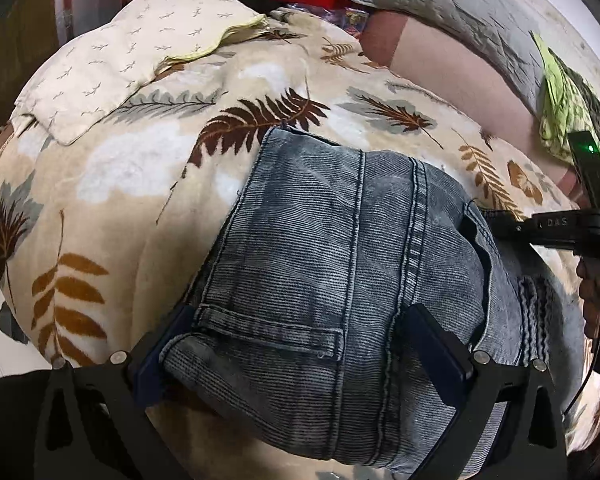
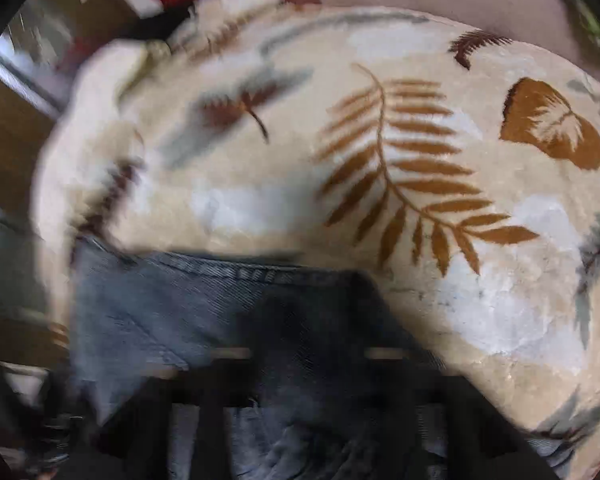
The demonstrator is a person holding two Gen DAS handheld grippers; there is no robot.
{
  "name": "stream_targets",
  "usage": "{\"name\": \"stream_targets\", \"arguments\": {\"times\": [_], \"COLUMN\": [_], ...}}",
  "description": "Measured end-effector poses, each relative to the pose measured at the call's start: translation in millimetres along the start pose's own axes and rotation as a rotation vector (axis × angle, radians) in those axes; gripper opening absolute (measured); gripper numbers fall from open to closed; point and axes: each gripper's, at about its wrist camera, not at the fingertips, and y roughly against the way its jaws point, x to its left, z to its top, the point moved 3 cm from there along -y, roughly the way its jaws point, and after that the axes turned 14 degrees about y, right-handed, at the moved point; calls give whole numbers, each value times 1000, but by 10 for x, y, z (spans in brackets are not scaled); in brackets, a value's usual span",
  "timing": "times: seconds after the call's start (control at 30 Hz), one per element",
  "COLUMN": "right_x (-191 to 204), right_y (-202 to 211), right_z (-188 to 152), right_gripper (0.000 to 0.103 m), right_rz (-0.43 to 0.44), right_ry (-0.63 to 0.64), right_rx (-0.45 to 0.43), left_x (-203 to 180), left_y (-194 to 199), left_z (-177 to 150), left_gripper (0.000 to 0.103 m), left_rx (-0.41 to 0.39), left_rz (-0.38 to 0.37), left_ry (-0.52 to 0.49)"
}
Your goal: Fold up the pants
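Jeans lying folded on leaf-print blanket, mid-fold. Left gripper straddling near folded end, jaws wide, pads apparently not pinching. Right gripper nipping denim at right edge, nearly closed. Next probably: carrying that edge over, aligning seams.

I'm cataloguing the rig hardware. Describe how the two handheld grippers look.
The left gripper has black skeletal arms with cut-out slots, silver round pivot bolts and dark navy flat finger pads. The right gripper, seen from the left wrist camera, is black with pale lettering, a lit green light and a thin black cable.
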Motion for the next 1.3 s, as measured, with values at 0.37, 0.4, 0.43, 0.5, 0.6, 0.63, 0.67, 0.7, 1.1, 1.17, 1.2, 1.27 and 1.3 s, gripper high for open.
{"name": "stream_targets", "arguments": {"times": [0.37,0.4,0.43,0.5,0.6,0.63,0.67,0.7,1.1,1.17,1.2,1.27,1.3], "right_x": [-44,-59,-57,3,139,195,239,293,474,559,602,656,700], "right_y": [24,57,115,308,538,564,532,471,585,735,784,851,862], "right_z": [52,41,28,-10,-104,-139,-152,-155,-385,-592,-697,-848,-931], "right_gripper": [14,17,20,21,36,51,69,74,77,77,77,77,77], "right_rz": [-112,-112,-116,-111,-53,-34,-27,-26,-28,-50,-57,-68,-75], "right_ry": [-24,-33,-35,-31,-57,-58,-57,-53,-69,-39,-29,-16,-7], "right_rx": [-34,-33,-39,-84,-141,-151,-152,-144,-128,-140,-146,-153,-156], "left_x": [0,2,5,3,2,2,3,4,-41,-42,-42,-47,-49], "left_y": [-8,-6,-4,-6,-2,-1,2,3,2,2,2,4,3], "left_z": [2,4,3,2,1,0,-2,-3,-23,-23,-24,-32,-36], "left_gripper": [103,103,103,103,103,103,103,103,103,103,103,103,103], "left_rx": [2,3,3,3,4,3,3,4,0,-1,-2,-8,-10], "left_rz": [1,1,0,2,2,3,4,4,45,51,53,62,65], "left_ry": [-15,-15,-15,-18,-18,-19,-21,-24,-52,-52,-52,-55,-56]}}
